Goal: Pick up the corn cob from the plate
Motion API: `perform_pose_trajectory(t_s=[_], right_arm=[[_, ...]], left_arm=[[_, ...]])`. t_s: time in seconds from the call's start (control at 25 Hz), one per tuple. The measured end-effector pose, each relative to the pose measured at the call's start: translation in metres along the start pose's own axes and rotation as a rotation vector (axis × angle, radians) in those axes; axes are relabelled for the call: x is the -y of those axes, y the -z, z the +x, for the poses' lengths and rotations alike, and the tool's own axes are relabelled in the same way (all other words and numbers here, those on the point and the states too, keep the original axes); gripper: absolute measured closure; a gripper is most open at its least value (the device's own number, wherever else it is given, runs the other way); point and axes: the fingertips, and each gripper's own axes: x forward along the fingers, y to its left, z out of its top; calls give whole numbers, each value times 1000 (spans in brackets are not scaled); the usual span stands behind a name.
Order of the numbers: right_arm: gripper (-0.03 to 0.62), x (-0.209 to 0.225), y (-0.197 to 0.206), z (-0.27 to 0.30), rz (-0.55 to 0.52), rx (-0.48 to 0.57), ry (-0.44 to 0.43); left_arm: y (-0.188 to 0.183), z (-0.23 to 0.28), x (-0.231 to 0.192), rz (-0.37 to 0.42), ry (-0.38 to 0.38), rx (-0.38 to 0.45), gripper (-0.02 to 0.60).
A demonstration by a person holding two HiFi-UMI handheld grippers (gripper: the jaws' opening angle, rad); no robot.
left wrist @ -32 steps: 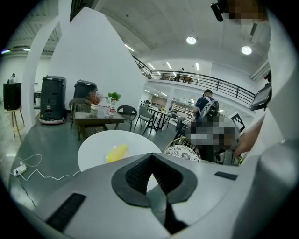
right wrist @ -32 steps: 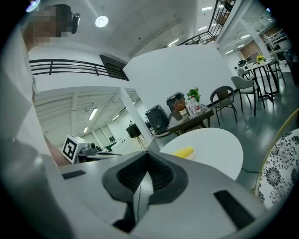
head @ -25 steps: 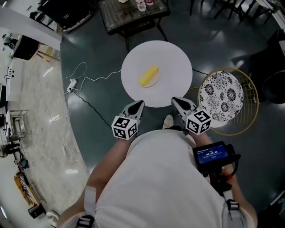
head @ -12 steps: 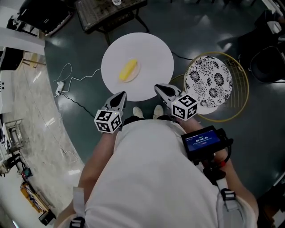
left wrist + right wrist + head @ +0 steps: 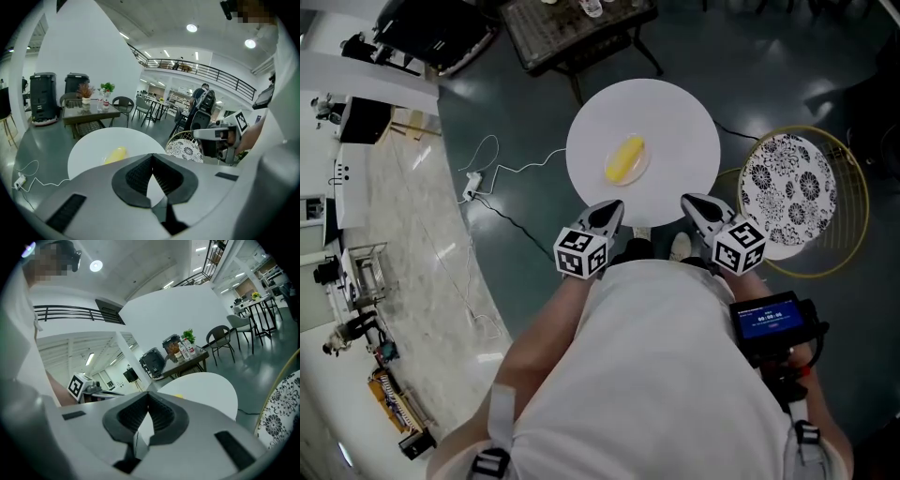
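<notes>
In the head view, your left hand-held gripper [image 5: 613, 207] and right hand-held gripper [image 5: 690, 201] both hover over the near edge of the round white table [image 5: 675, 112], close to your body and well apart from each other. The corn cob [image 5: 625, 158] lies on a small pale plate [image 5: 644, 172] near the middle of the table, just beyond the left gripper's tip and untouched. To the right of the table stands a patterned seat [image 5: 792, 187] in a gold wire frame, and a white cable [image 5: 502, 169] trails over the floor on the left. In the left gripper view, your jaws are clenched together with nothing between them; the corn cob [image 5: 115, 154] sits ahead and slightly left on the table [image 5: 89, 150], and the right hand-held gripper [image 5: 206, 142] shows off to the right. In the right gripper view, those jaws are likewise clenched and empty, the table [image 5: 208, 385] lies ahead, and only a sliver of yellow corn cob [image 5: 178, 396] peeks over the jaw.
</notes>
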Motion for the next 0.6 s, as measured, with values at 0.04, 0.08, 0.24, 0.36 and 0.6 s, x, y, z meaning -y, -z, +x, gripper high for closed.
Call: perform_pose_trajectory(t_s=[0.04, 0.08, 0.24, 0.36, 0.6], right_arm=[[586, 1, -2, -1, 5, 2, 8], [586, 2, -4, -2, 8, 3, 16], [586, 5, -8, 12, 25, 7, 49], [586, 8, -9, 21, 35, 10, 74], [586, 16, 3, 50, 60, 6, 116]], left_arm=[[-3, 3, 1, 7, 11, -6, 575], [-5, 6, 1, 13, 21, -14, 575], [-5, 14, -17, 42, 42, -63, 574], [-6, 20, -29, 62, 55, -79, 574], [2, 38, -64, 51, 87, -123, 574]])
